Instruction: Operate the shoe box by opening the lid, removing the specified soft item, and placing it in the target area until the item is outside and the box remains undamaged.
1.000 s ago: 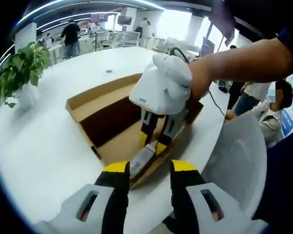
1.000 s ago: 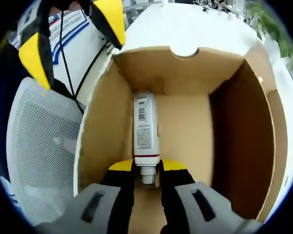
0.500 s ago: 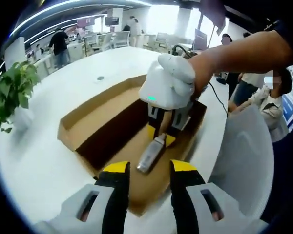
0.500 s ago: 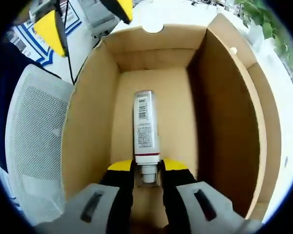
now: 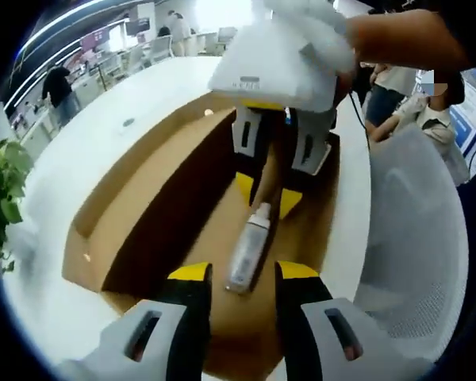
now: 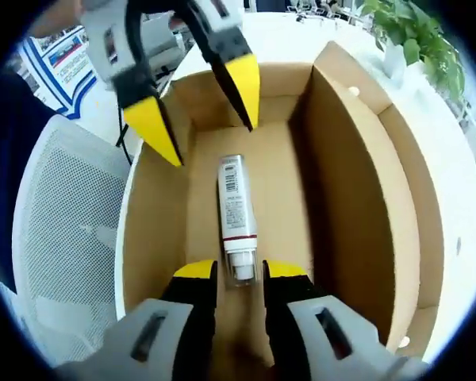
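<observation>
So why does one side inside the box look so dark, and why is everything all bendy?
Left gripper view: the box wall beside the tube sits in shadow, so it looks dark brown, and the right gripper up top is blurry. Right gripper view: the wall on the right is shaded too. Both views: the fisheye lens curves straight edges, like the white table.

We look down between our left gripper and its parted jaws into the open cardboard shoe box, where a white tube lies on the floor. The right gripper straddles the tube's cap end.
</observation>
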Motion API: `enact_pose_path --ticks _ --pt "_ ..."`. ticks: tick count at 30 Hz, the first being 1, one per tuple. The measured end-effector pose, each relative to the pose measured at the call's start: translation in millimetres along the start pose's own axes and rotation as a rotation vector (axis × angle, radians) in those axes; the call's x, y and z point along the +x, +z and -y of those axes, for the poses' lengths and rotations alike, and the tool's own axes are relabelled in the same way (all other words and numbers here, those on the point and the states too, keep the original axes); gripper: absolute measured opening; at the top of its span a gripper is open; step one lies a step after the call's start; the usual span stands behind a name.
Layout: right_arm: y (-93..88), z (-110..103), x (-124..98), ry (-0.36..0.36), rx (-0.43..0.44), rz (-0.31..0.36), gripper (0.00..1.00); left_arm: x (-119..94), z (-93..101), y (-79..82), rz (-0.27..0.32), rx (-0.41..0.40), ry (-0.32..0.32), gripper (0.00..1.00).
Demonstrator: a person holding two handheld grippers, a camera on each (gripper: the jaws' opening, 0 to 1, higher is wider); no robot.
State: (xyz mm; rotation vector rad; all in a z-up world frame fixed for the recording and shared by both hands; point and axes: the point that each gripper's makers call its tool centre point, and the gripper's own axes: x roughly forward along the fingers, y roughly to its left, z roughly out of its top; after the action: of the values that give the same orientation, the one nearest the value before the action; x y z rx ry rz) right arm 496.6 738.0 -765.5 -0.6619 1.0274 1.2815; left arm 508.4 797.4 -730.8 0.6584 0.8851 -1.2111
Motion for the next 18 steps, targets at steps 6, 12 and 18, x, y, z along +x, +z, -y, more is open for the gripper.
enact_pose_path --ticks 6,12,18 --pt "3.8 -1.1 -26.6 -0.053 0.059 0.096 0.21 24.5 6.0 -4.3 -0.055 0.053 -0.062 0.29" --pt "-5.4 -9.3 -44.9 -0.083 0.091 0.137 0.2 44.6 12.1 -8.9 -0.117 0.136 -0.097 0.28" --pt "-21.6 -14.4 -50.3 -0.088 0.136 0.152 0.19 59.9 11.9 -16.6 -0.188 0.2 -0.109 0.28"
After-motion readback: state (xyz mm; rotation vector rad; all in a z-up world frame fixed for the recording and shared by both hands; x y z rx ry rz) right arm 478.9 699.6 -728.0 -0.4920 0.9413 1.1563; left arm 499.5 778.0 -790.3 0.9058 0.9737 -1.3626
